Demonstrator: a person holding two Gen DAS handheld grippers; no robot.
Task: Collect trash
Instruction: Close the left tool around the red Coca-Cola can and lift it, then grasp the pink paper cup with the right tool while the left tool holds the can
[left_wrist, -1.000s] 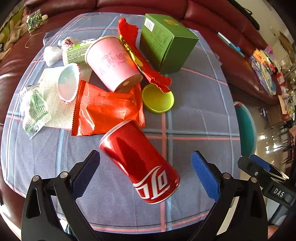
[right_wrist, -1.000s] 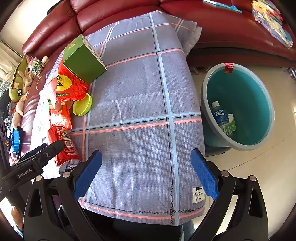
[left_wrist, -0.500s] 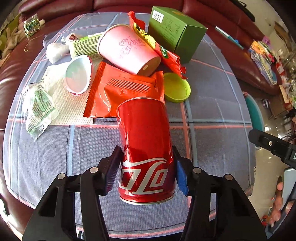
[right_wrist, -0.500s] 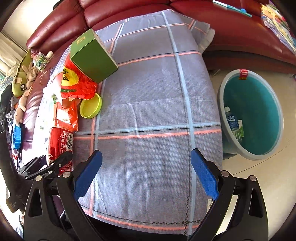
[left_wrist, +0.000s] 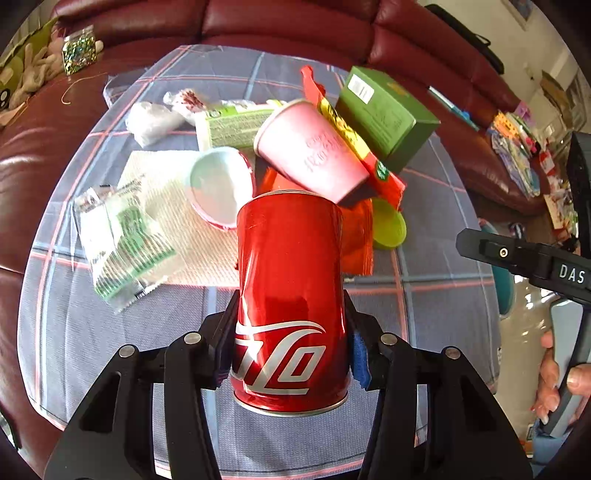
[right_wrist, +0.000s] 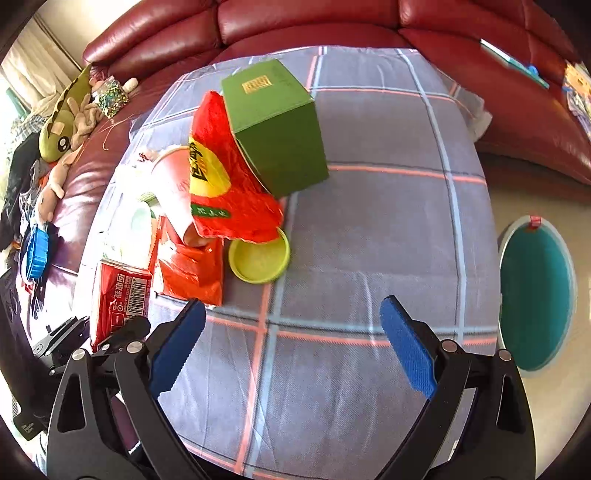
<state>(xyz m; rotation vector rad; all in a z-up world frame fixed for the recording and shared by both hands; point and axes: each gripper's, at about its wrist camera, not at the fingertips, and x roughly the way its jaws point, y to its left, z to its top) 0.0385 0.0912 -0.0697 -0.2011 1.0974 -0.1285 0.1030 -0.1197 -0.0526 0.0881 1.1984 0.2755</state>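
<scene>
Left gripper: jaws closing on red can, pads pressing its sides, above checked cloth. Right gripper: jaws wide apart, empty, over cloth near yellow lid. Teal bin on floor, right.

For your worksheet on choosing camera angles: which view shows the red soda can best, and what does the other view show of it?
The left wrist view: the red soda can fills the centre, logo readable, with the left gripper closing on its sides. The right wrist view shows only part of the can at the left edge, its barcode side.
</scene>
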